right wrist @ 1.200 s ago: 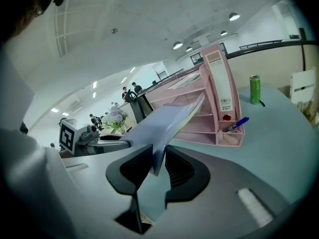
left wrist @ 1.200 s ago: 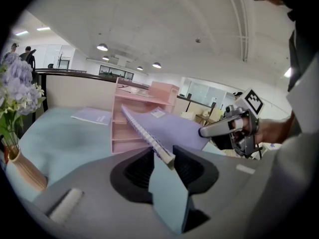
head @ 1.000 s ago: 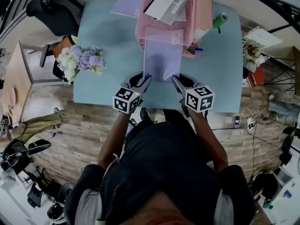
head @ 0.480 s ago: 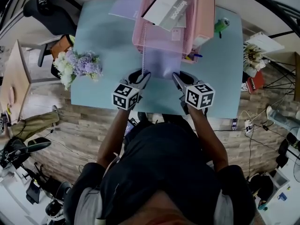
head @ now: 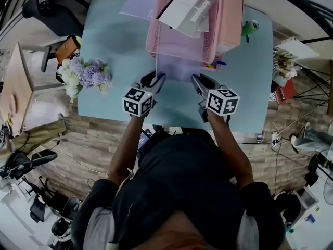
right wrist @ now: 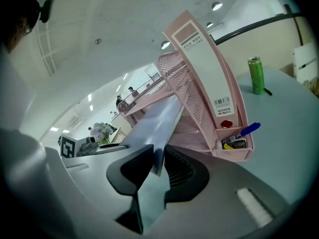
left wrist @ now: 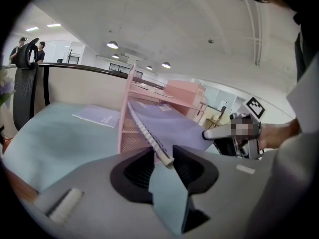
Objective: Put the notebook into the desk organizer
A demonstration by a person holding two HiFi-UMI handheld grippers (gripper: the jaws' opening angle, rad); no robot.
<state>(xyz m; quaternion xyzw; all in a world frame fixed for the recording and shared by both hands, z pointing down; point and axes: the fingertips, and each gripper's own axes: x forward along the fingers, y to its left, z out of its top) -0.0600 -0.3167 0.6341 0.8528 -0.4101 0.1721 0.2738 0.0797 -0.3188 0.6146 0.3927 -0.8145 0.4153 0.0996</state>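
Note:
A lilac spiral notebook (head: 177,66) lies flat, its far part inside the lower shelf of the pink mesh desk organizer (head: 179,40). My left gripper (head: 157,80) is shut on the notebook's near-left corner at the spiral binding (left wrist: 149,136). My right gripper (head: 196,82) is shut on the near-right corner, and its jaws have just been closing on the cover's edge (right wrist: 162,133). In the left gripper view the notebook (left wrist: 169,126) slopes up into the organizer (left wrist: 144,108), with the right gripper (left wrist: 209,133) at its far corner.
A pink file box (right wrist: 209,73) and a pen holder (right wrist: 234,143) stand at the organizer's right, a green can (head: 251,27) beyond. Papers (head: 187,12) lie on the top shelf. A flower bunch (head: 86,74) sits at the table's left, a lilac booklet (head: 138,4) behind it.
Both grippers have pushed the notebook away from me, so more of it is under the organizer's shelf and less shows on the table.

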